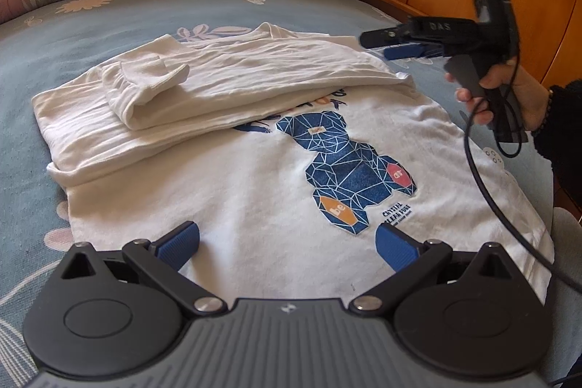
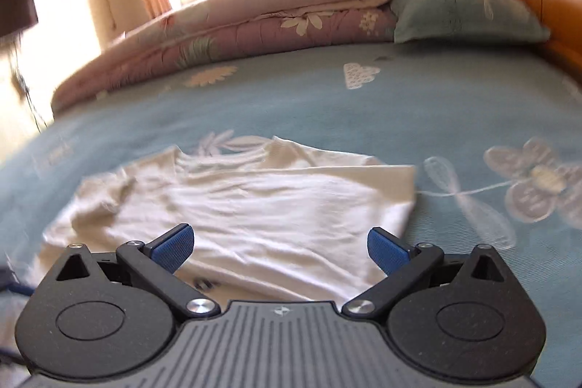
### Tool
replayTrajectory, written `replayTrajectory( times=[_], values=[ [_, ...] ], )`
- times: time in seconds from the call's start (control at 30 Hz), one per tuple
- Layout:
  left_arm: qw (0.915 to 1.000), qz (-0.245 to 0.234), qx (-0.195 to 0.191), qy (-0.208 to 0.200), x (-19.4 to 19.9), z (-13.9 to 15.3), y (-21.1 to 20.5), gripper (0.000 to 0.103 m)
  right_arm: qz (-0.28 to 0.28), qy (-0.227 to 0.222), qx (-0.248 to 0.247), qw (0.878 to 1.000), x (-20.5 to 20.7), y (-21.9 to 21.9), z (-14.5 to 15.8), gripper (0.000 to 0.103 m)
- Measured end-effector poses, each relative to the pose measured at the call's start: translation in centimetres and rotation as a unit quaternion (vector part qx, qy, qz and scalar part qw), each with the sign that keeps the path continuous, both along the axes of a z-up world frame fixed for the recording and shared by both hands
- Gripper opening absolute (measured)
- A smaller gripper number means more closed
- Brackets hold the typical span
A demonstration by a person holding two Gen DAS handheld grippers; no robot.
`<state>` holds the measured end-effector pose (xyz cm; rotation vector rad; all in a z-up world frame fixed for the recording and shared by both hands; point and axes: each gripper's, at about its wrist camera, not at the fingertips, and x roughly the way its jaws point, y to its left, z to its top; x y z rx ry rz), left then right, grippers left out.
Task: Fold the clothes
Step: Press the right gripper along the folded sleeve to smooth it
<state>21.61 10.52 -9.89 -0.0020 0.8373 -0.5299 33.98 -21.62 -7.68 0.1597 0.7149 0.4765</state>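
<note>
White T-shirt [image 1: 254, 191] half-folded on the bed [image 1: 109, 13], long axis running away from the left gripper [image 1: 287, 244]. Left gripper hovers nearest, over the hem. Both released; right gripper [image 2: 280, 248] seems over the blurred far fold.

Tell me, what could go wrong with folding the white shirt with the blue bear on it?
1. The folded-over top half of the white cotton T-shirt with the blue geometric bear print lies loose, with a sleeve piled on it; a tug might undo it.
2. The black cable hanging from the right gripper trails across the shirt and could snag it.
3. Both the right gripper and the left gripper are open and hold nothing, so a poor pinch could grab only one layer.
</note>
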Motion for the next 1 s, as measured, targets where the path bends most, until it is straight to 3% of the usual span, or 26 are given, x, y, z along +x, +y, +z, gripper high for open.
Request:
replayTrajectory(
  times=[0.07,0.13,0.47,0.63,0.9,1.0],
  values=[
    [1.0,0.001,-0.001,0.001,0.1,0.0,0.0,0.102,-0.018,0.035,0.011,0.999,0.9,-0.2,-1.0,0.103],
    [1.0,0.003,0.0,0.001,0.1,0.1,0.2,0.102,-0.041,0.039,-0.022,0.998,1.1,-0.2,-1.8,0.103],
    [0.9995,0.017,-0.024,-0.007,-0.1,1.1,1.6,0.102,-0.031,-0.022,-0.057,0.998,-0.5,2.4,2.3,0.103],
    [0.9999,0.011,-0.006,0.0,-0.4,0.6,1.5,0.102,0.051,-0.035,-0.118,0.991,1.1,10.3,3.1,0.103],
    [0.9999,0.015,-0.002,0.0,-1.2,0.2,2.9,0.102,0.125,-0.022,-0.248,0.96,3.6,22.5,-1.3,0.103],
    [0.9999,0.015,-0.002,0.0,-1.4,0.2,3.2,0.102,0.155,-0.045,-0.234,0.959,2.6,25.0,-1.0,0.103]
  ],
)
